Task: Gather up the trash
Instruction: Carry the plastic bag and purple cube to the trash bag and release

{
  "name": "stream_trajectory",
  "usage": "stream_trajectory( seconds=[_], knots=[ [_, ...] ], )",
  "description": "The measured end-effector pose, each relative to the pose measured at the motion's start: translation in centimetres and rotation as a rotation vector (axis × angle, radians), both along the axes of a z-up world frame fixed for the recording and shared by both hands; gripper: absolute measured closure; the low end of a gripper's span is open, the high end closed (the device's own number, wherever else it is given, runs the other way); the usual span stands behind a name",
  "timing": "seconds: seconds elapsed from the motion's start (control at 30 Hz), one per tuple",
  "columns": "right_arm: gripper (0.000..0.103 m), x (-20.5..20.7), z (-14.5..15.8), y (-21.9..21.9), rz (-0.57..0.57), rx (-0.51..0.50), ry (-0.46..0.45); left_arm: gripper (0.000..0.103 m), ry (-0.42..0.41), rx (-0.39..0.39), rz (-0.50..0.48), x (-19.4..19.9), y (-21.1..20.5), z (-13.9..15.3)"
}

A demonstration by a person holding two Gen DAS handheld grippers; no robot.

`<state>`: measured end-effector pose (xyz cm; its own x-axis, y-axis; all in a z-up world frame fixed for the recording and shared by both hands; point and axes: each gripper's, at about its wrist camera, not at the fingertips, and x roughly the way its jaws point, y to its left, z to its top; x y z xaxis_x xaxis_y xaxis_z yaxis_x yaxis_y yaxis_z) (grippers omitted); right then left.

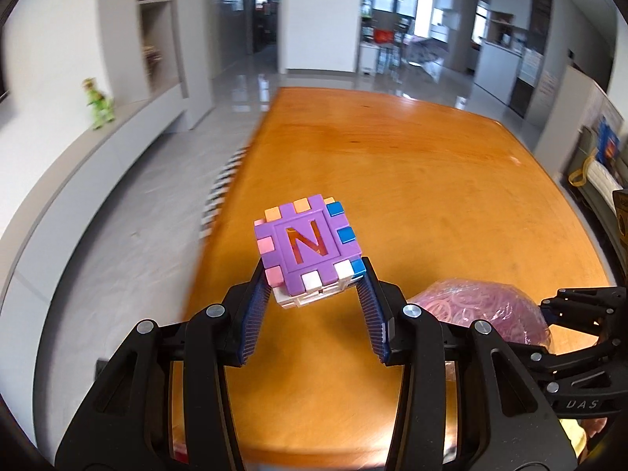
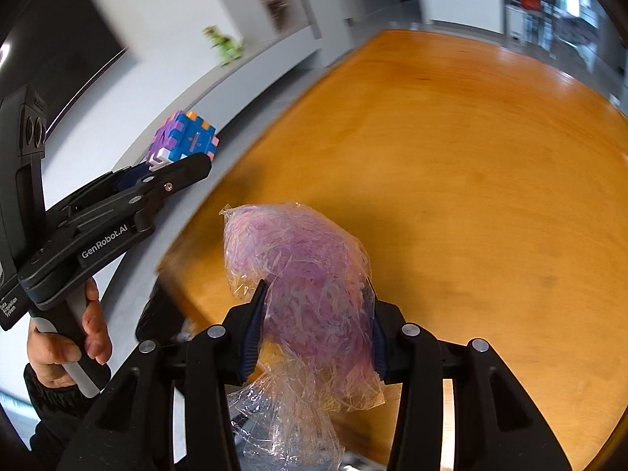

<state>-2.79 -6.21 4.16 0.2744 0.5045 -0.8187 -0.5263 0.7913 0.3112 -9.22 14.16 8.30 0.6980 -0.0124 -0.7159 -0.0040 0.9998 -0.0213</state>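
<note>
Gripping a purple letter-N puzzle cube (image 1: 310, 251) between left gripper (image 1: 314, 294) pads, raised above the wooden table (image 1: 431, 180) near its left edge; right gripper (image 2: 314, 322) clamped on a clear bag of pink rubber bands (image 2: 306, 274), above the near edge.

The letter cube (image 1: 308, 249) sits between the left gripper (image 1: 314, 274) fingers, above the wooden table (image 1: 431, 165) — left of the bag of shredded strips (image 2: 310, 286). That bag is clamped in the right gripper (image 2: 314, 314), over the table's near edge.
</note>
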Motion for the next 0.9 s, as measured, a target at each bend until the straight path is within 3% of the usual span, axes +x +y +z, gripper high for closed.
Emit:
stream_trajectory(
  seconds=[0.3,0.6,0.67,0.7,0.73,0.8,0.9],
  knots=[
    [0.057,-6.1,0.4,13.6,0.281,0.006,0.000,0.059,0.006,0.021,0.276,-10.9,11.2,-0.9],
    [0.057,-11.3,-2.3,26.5,0.485,-0.035,0.039,0.059,0.088,-0.003,0.578,-20.7,20.4,-5.2],
    [0.048,-11.2,-3.2,28.2,0.486,-0.030,0.057,0.059,0.114,-0.035,0.641,-22.2,22.3,-6.6],
    [0.034,-11.3,-3.8,29.6,0.486,-0.046,0.053,0.059,0.122,-0.052,0.664,-22.6,23.0,-7.3],
    [0.027,-11.1,-4.3,30.3,0.486,-0.073,0.043,0.049,0.134,-0.078,0.693,-23.0,24.0,-8.0],
    [0.027,-11.0,-4.9,31.3,0.482,-0.100,0.015,0.007,0.156,-0.094,0.758,-23.5,25.2,-9.0],
    [0.027,-12.3,-4.9,30.6,0.486,-0.097,0.026,0.006,0.183,-0.078,0.841,-24.0,26.6,-10.1]
  ],
)
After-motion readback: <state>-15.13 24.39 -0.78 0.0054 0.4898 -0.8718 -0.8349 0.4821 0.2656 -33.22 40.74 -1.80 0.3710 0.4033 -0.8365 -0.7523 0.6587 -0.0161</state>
